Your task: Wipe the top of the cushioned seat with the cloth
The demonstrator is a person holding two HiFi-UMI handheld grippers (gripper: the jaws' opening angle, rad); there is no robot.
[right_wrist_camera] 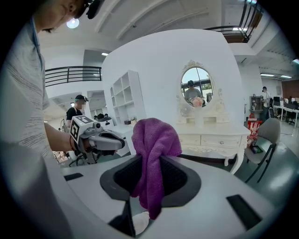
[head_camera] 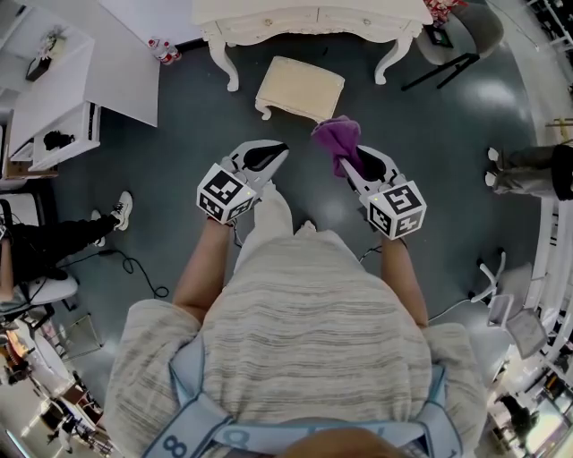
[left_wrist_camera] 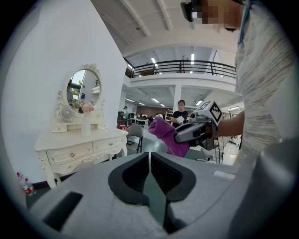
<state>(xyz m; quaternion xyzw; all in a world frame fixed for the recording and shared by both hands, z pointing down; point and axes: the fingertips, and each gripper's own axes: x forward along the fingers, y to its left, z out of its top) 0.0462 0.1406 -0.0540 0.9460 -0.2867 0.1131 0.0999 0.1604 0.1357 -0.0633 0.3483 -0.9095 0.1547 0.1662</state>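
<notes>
So in the head view the person had a gripper in each hand, both held out over the dark floor [head_camera: 161, 241]. The left gripper [head_camera: 276, 154] had its jaws pressed together with nothing between them; its own view showed the two dark pads meeting in a thin line. The right gripper [head_camera: 345, 161] was clamped on a purple cloth [head_camera: 337, 134]. In the right gripper view the cloth [right_wrist_camera: 152, 140] bunched up above the jaws, and a tail of it hung down between them.

The cushioned seat [head_camera: 300, 88], a cream stool with white legs, stood on the floor ahead of both grippers, right in front of the white dressing table [head_camera: 313, 18]. From the head view the cloth sat just by the seat's near right corner, held up and not lying on the seat top.

Each gripper also showed in the other's view, side by side and near each other: the left gripper view caught the right gripper [left_wrist_camera: 191, 133] with the cloth [left_wrist_camera: 163, 135] sticking out of it. The dressing table's oval mirror [left_wrist_camera: 79, 93] was in there too, and a grey chair [head_camera: 466, 36] stood off to the table's right.
</notes>
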